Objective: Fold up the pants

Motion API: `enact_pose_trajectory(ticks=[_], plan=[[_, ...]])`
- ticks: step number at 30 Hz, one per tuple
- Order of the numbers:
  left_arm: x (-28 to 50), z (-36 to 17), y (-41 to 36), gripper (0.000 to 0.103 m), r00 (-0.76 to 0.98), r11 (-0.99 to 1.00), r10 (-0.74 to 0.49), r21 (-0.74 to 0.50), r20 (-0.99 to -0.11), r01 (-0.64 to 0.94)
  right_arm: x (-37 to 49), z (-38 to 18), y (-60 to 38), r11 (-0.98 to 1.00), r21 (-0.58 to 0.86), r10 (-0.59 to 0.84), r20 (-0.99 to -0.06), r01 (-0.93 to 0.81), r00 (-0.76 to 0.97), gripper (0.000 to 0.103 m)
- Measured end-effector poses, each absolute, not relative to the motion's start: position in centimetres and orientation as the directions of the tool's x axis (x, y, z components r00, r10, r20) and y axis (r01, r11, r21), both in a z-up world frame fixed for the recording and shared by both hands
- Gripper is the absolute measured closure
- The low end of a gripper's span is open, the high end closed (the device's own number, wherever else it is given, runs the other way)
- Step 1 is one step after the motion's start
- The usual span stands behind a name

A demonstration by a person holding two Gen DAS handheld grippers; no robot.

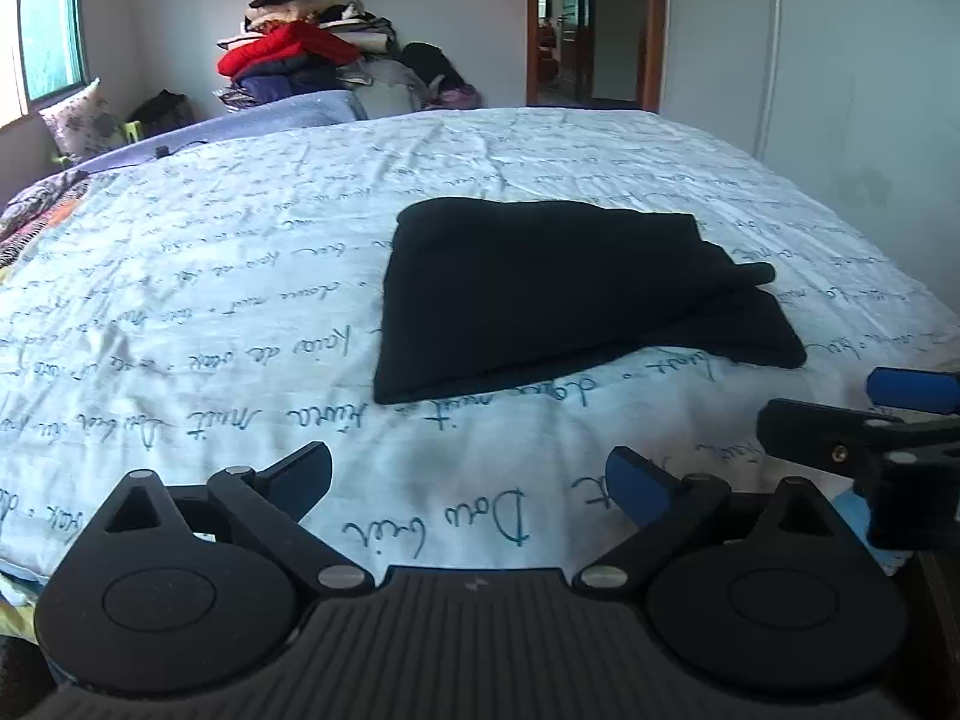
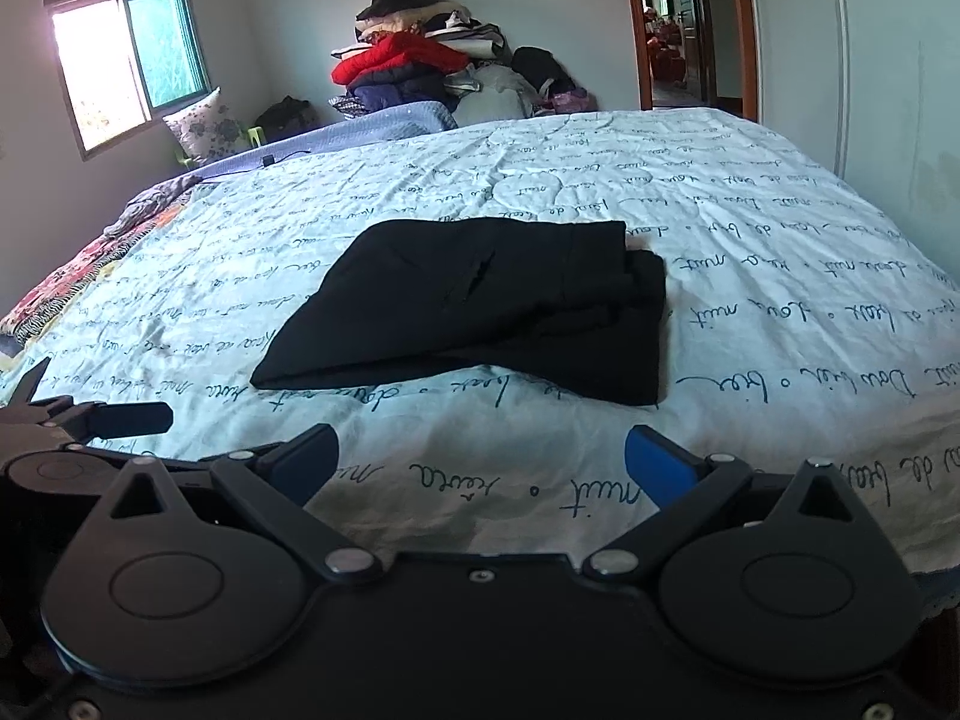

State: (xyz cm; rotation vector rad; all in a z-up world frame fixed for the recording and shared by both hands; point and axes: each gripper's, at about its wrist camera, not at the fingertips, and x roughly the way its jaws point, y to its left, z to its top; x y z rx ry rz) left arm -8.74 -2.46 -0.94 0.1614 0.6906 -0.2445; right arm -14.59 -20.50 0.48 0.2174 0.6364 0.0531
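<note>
Black pants (image 1: 558,294) (image 2: 480,306) lie folded into a compact stack on the white bedspread with blue handwriting print (image 1: 210,300) (image 2: 780,276). My left gripper (image 1: 468,480) is open near the bed's front edge, well short of the pants, nothing between its fingers. My right gripper (image 2: 480,462) is open too, also short of the pants and holding nothing. The right gripper's fingers (image 1: 840,438) show at the right edge of the left wrist view. The left gripper's finger (image 2: 120,420) shows at the left edge of the right wrist view.
A heap of clothes with a red jacket (image 1: 288,51) (image 2: 396,60) stands behind the bed against the far wall. A floral pillow (image 1: 78,120) sits under the window (image 2: 126,60). An open doorway (image 1: 591,24) is at the back right, a white wardrobe (image 1: 810,60) beside it.
</note>
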Motion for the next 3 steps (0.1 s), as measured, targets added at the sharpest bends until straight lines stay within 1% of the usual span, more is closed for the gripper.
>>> enact_pose_trajectory(ticks=[3], plan=[[-8.69, -0.85, -2.48, 0.003, 0.748, 0.962, -0.143, 0.088, -0.648, 0.260, -14.50, 0.59, -20.26, 0.978, 0.207, 0.111, -0.588, 0.017, 0.801, 0.000]])
